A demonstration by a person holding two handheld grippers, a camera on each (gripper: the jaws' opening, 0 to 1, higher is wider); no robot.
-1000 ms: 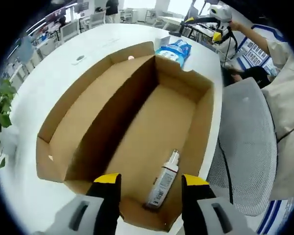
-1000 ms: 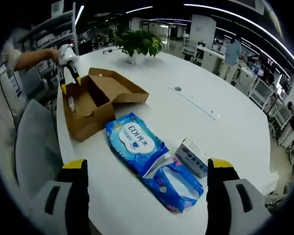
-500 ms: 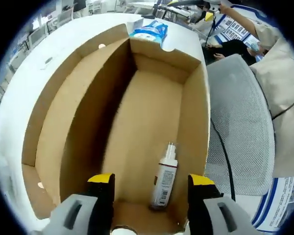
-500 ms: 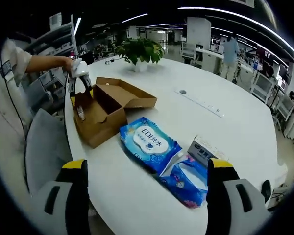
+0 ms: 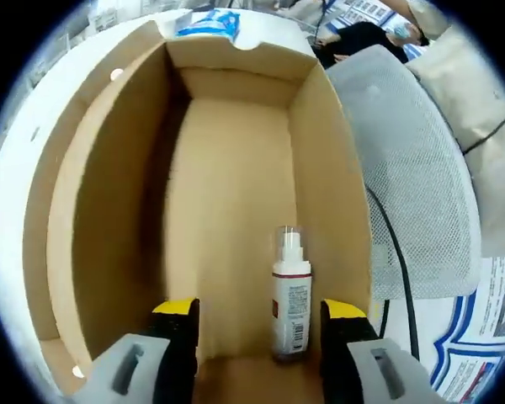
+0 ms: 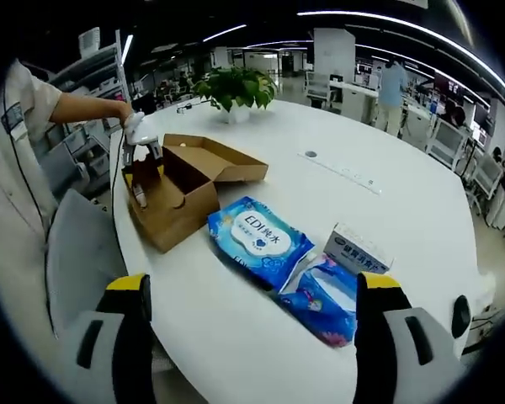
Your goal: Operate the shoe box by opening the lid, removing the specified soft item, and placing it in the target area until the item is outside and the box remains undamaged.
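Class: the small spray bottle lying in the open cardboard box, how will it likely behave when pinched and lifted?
The spray bottle looks rigid plastic, so probably stiff. Its round body may roll or slip between the left tool. It looks small, so likely light.

We see a plain brown cardboard shoe box (image 5: 236, 168) holding a white spray bottle (image 5: 291, 295) with a red-and-dark printed label. Our gripper jaws are grey with yellow tips. On the white table (image 6: 387, 210) lie blue wipes packs (image 6: 261, 240) with white ovals, near a green plant (image 6: 236, 84). The mesh chair (image 5: 412, 177) is grey.
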